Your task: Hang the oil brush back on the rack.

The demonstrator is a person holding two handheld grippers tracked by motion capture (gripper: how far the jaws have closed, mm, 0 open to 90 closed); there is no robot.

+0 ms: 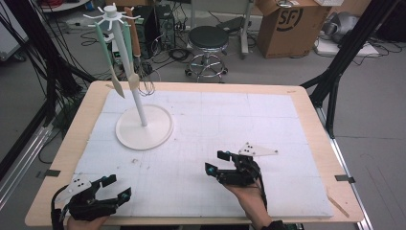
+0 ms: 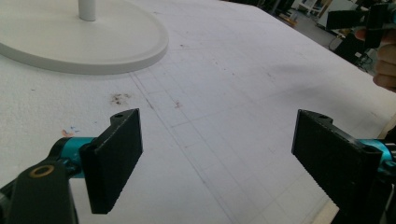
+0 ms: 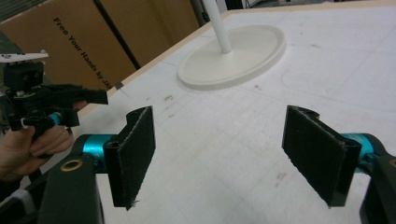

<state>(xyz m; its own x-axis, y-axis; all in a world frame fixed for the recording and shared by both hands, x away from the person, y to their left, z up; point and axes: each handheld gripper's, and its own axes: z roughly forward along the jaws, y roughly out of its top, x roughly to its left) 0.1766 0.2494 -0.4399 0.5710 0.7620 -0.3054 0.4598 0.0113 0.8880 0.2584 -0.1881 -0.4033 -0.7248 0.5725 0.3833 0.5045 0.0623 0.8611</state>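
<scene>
A: Fingers of the right gripper point(image 1: 221, 162) stand wide apart with nothing between them, low over the white foam mat point(image 1: 268, 143) on the counter point(image 1: 311, 103).

B: And the left gripper point(image 1: 114, 187)?

A: Its fingers are spread apart too and hold nothing. It sits at the near left edge of the mat.

B: Where is the utensil stand point(image 1: 143, 125)?

A: It is on the far left part of the mat, well apart from both grippers. Its round white base lies flat and its pole is upright. Spatulas point(image 1: 106, 53) hang from hooks at the top.
</scene>
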